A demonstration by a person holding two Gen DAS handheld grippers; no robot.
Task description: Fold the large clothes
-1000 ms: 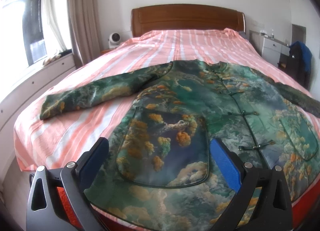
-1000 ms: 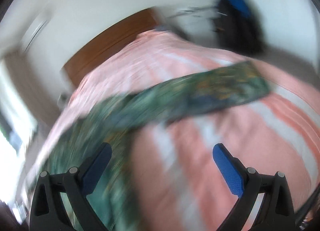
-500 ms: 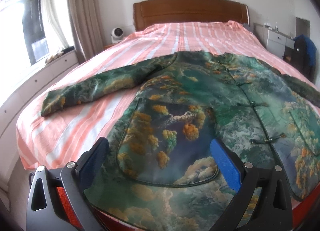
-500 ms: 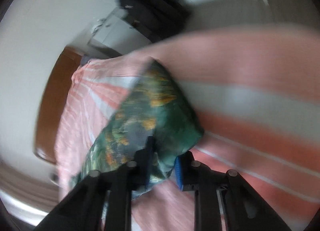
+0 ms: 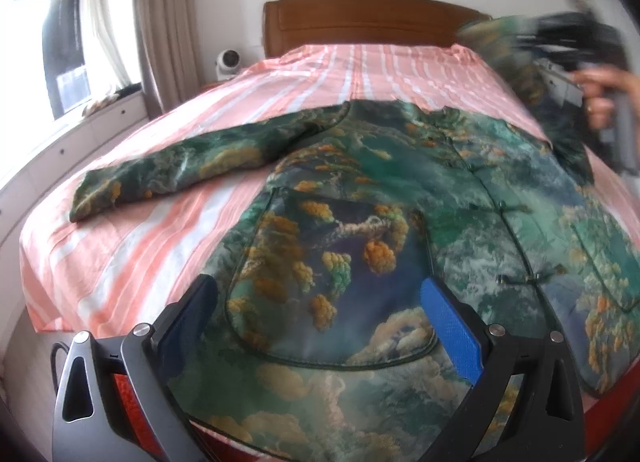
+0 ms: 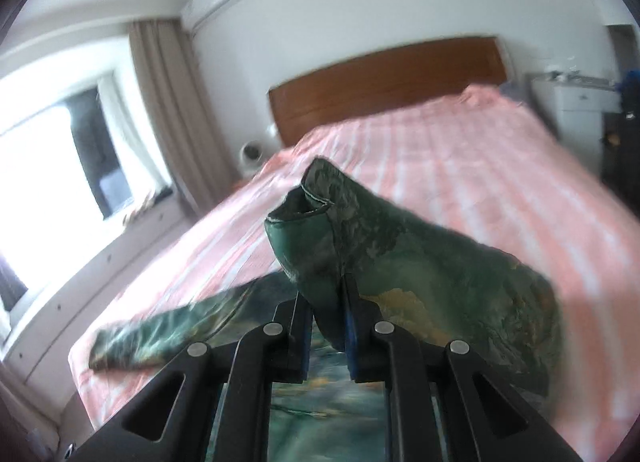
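Sleeve [image 6: 360, 246] now raised in right gripper [image 6: 326, 322]

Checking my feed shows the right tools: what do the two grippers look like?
Both match: the left gripper and right gripper have black angular frames with triangular cutouts, silver round rivets and blue textured pads on the jaws. A dark cable loops beside the left frame.

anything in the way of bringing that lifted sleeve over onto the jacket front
Nothing visible. The right claw pinches the sleeve above the bed, and the jacket front lies flat and bare. The left claw hovers open at the hem.
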